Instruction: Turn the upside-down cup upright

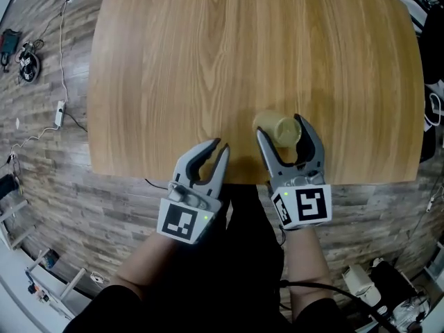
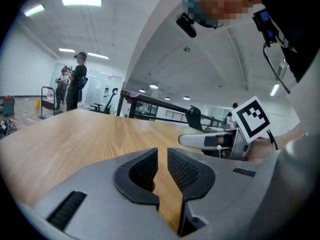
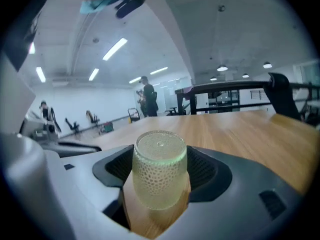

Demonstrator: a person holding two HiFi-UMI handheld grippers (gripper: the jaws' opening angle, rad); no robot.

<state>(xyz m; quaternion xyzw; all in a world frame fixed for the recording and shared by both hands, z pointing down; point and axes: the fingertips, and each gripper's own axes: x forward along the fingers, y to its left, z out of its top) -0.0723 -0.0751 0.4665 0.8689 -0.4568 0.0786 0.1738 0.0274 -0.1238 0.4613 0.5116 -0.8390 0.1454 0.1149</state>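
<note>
A translucent yellow-green cup (image 1: 286, 132) with a dimpled wall stands upside down on the wooden table (image 1: 208, 61), close to its front edge. My right gripper (image 1: 281, 127) is open wide around it. In the right gripper view the cup (image 3: 159, 176) fills the space between the dark pads (image 3: 206, 171), bottom up, and a slim gap shows on its right side. My left gripper (image 1: 220, 146) rests at the table's front edge, left of the cup. Its jaws (image 2: 162, 156) stand a narrow slit apart with nothing between them. The right gripper's finger (image 2: 210, 140) shows at the right in the left gripper view.
The table's front edge (image 1: 243, 180) runs just under both grippers. Cables and a power strip (image 1: 60, 109) lie on the plank floor at the left. People (image 2: 75, 81) stand far off beyond the table. Black bags and gear (image 1: 395, 290) sit on the floor at the lower right.
</note>
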